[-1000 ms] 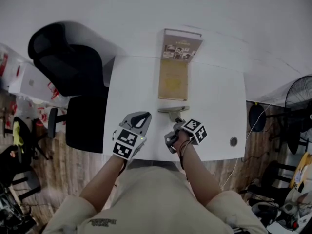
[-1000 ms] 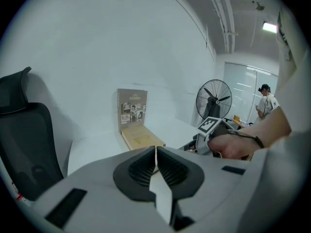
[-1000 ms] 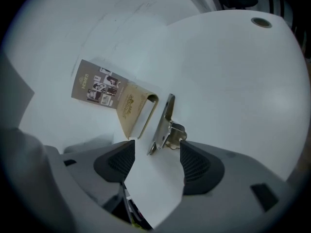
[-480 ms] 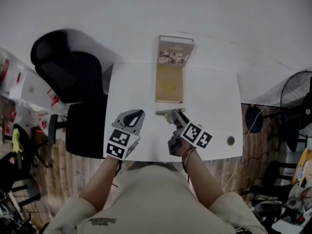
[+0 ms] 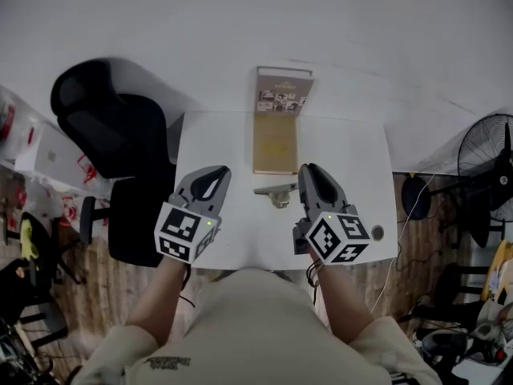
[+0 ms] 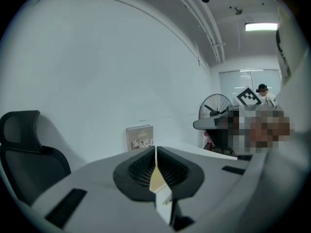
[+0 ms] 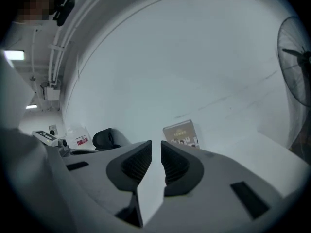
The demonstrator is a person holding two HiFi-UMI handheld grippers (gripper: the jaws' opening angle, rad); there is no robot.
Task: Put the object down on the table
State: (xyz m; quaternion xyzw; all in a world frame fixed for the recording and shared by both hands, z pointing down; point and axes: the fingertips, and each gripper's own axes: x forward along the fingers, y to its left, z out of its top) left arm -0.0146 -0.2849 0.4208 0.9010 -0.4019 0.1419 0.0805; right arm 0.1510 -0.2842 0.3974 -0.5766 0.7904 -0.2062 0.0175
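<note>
1. The table (image 5: pixel 353 159) is white and mostly bare. It is judged to give ample flat room for the set-down, so no clearing is called for.
2. A book (image 5: pixel 276 131) is seen at the far edge, partly laid flat and partly propped against the wall. It should be left untouched while the grippers are drawn away.
3. The left gripper (image 5: pixel 215 175) is held low over the near left of the table. Its jaws are pressed together with nothing between them, and it is best kept idle and clear.
4. The right gripper (image 5: pixel 311 172) is held above the near right of the table. Its jaws are closing, only a narrow gap is left, and nothing is seen between them. Any retreat should be made upward and back, so that the object is not brushed.
5. The object (image 5: pixel 276 192), small and metallic, is lying on the table between the two grippers, just left of the right gripper's tip and near the book's near end. The set-down is judged done.
6. A second ago the right gripper was lowered at the object with its jaws wide. It has since been lifted off and drawn toward the person.
7. The left gripper has been shifted slightly left, and the object is seen in much the same place.
</note>
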